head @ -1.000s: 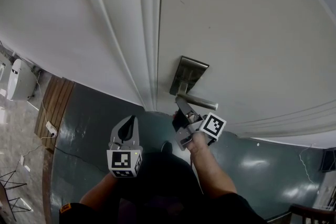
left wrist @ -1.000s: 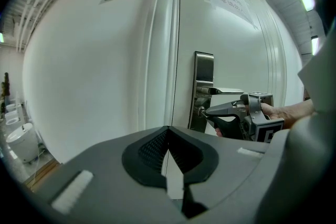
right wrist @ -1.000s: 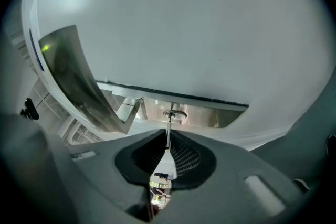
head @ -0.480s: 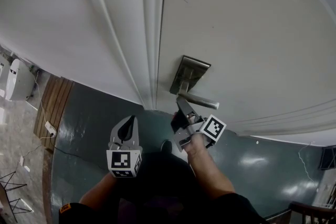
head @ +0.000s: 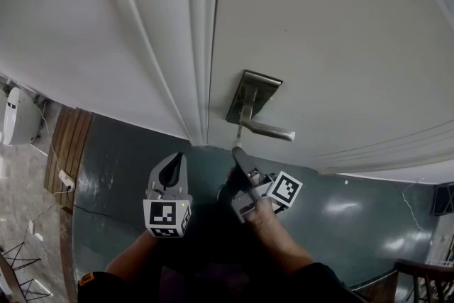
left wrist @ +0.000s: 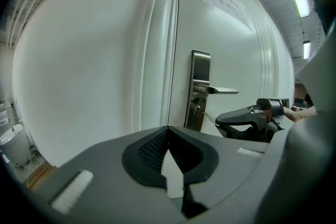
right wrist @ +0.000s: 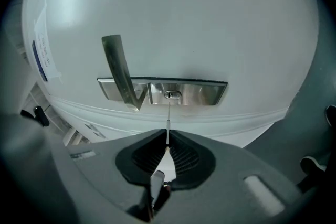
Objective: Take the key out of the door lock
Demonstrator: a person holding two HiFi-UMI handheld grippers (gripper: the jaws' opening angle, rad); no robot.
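Your right claw [right wrist: 167, 147] is pinched shut on the key [right wrist: 167, 124]. Over the last second you have drawn it back from the lock plate [right wrist: 202, 93], and the head view shows it further off the plate than before. The blade now stands straight out from the keyhole [right wrist: 170, 95] in that plate, with nearly all of it showing. I cannot tell whether its tip is clear of the slot. The pull looks almost done, so keep it in line with the keyhole. Your left claw [left wrist: 168, 131] is closed on nothing and sits idle, well back and to the left of the plate.
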